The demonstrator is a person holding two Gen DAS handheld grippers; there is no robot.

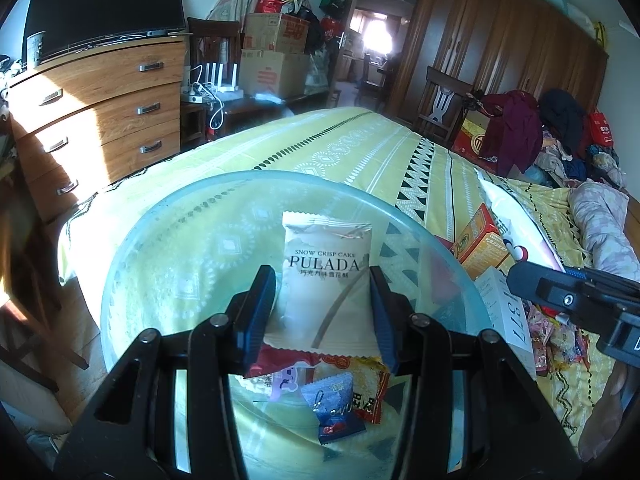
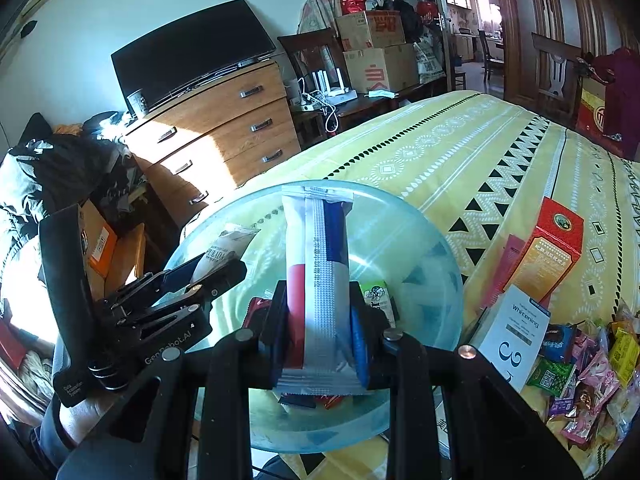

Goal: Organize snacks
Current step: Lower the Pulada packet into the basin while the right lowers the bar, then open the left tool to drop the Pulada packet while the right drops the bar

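- The left wrist view looks forward and down along its own fingers, close over the glass bowl [image 1: 168, 216].
- The right wrist view faces likewise from the bowl's right.
- Both share the bowl, the bed [image 1: 360, 140] and the dresser [image 1: 100, 92] beyond.

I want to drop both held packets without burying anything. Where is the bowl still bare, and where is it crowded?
The far half of the glass bowl is bare, up to its far rim. The near bottom is crowded with small wrappers. The bedspread beyond the bowl is bare; right of it stand an orange box, a white box and a candy pile.
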